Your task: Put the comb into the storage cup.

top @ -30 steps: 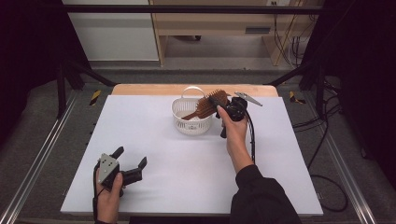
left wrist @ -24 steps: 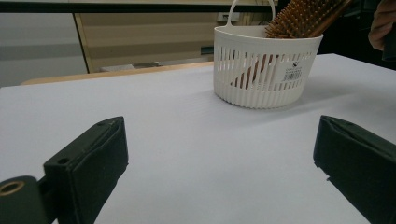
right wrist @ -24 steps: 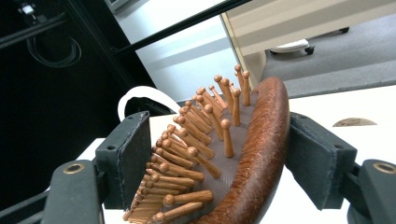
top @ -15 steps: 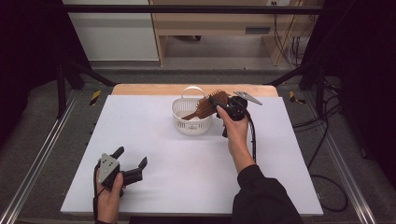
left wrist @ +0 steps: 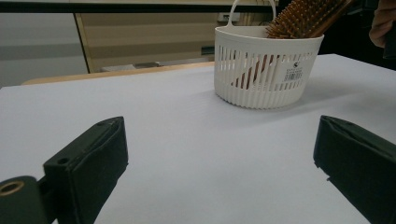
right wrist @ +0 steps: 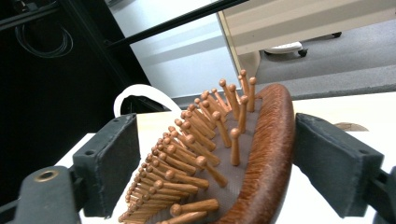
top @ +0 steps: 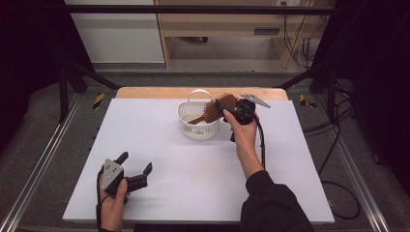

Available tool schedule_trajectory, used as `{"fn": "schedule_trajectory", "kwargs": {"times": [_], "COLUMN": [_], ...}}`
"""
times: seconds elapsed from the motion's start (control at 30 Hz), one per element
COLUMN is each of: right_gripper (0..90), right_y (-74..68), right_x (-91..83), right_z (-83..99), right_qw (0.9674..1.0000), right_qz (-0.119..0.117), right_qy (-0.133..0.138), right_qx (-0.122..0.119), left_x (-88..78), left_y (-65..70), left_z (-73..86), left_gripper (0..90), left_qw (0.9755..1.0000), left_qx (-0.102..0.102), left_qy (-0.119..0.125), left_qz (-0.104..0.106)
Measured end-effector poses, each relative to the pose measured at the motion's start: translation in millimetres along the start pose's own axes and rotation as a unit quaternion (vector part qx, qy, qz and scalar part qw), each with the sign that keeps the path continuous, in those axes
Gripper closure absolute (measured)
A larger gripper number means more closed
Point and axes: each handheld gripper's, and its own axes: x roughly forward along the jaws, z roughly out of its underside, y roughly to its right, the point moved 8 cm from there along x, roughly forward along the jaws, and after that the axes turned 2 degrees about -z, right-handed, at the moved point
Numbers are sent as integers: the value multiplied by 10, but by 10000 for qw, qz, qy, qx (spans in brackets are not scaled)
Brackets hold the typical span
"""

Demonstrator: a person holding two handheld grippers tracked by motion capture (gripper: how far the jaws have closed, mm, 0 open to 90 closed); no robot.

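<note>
**Nearly done: brush in the basket**

Now the brush (top: 212, 112) leans handle-down in the basket (top: 197, 126), its head sticking out over the rim between the jaws of the right gripper (top: 231, 107). Those jaws have just been opening, and a gap shows at the right pad, so the brush looks released. Left to do: draw the gripper back. The left gripper (top: 135, 169) rests open and empty, well apart; nothing blocks the retreat.

The hairbrush (top: 216, 107) was reddish-brown wood with lighter orange-brown pins; the basket (top: 198, 126) white, slatted — with a small barcode label. The table (top: 193, 183) was plain white, the 2 grippers' pads (right wrist: 108, 158) black.
</note>
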Motion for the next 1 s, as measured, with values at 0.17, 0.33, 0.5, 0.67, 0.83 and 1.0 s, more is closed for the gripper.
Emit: {"fn": "schedule_trajectory", "kwargs": {"times": [0.17, 0.33, 0.5, 0.67, 0.83, 1.0], "right_gripper": [130, 87, 68, 68, 76, 92], "right_y": [22, 38, 35, 4, -6, 8], "right_x": [-11, -21, -47, -84, -120, -180], "right_z": [-13, -14, -20, -82, -134, -170], "right_qw": [10000, 9998, 9996, 9996, 9993, 9991], "right_qz": [74, 163, 227, 194, 193, 231], "right_qy": [9, -27, -65, 0, 83, 114], "right_qx": [-23, -89, -120, -202, -301, -326], "left_x": [0, -1, 0, 3, 1, 1], "left_y": [0, -3, -6, -22, -30, -27], "left_z": [1, 0, 0, 1, -4, -9], "left_gripper": [31, 30, 30, 30, 30, 30], "left_qw": [10000, 10000, 10000, 10000, 10000, 10000], "left_qx": [11, -5, -15, -53, -47, -38], "left_qy": [-5, 2, 5, 0, 6, 16], "left_qz": [-2, -12, -19, -33, -47, -64]}}
